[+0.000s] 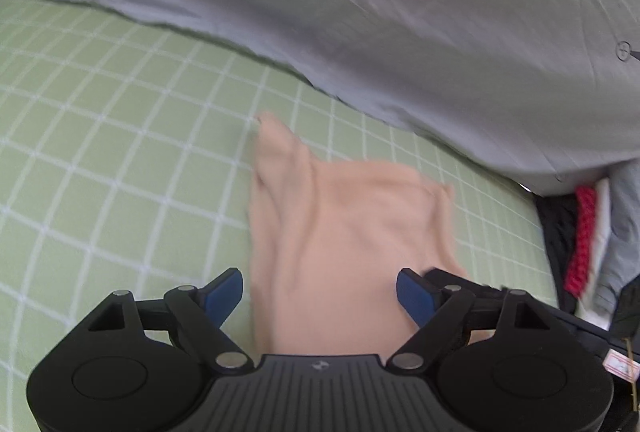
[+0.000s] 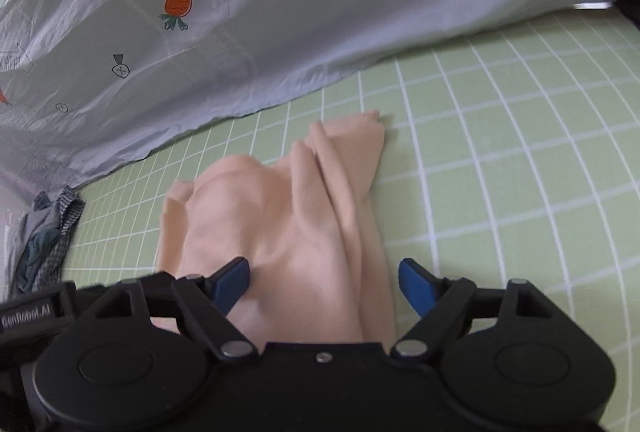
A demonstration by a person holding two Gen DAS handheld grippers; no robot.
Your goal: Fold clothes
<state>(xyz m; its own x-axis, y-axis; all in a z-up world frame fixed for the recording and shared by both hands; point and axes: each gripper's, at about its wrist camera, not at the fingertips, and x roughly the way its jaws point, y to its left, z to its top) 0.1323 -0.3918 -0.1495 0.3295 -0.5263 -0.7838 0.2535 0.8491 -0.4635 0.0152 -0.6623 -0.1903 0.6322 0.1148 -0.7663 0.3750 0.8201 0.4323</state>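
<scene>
Left gripper (image 1: 319, 298) and right gripper (image 2: 324, 288), each with its blue-padded jaws spread wide and holding nothing, flank the near end of a peach garment (image 2: 288, 216) lying rumpled, with lengthwise ridges, on the green checked sheet (image 1: 120, 151). The garment's long axis runs straight away from both tools, toward the grey carrot-print quilt (image 1: 400, 31). Bare sheet lies open on the garment's outer sides, while the quilt's edge bounds the far end and a heap of other clothes (image 2: 44, 244) lies beyond its left edge.
</scene>
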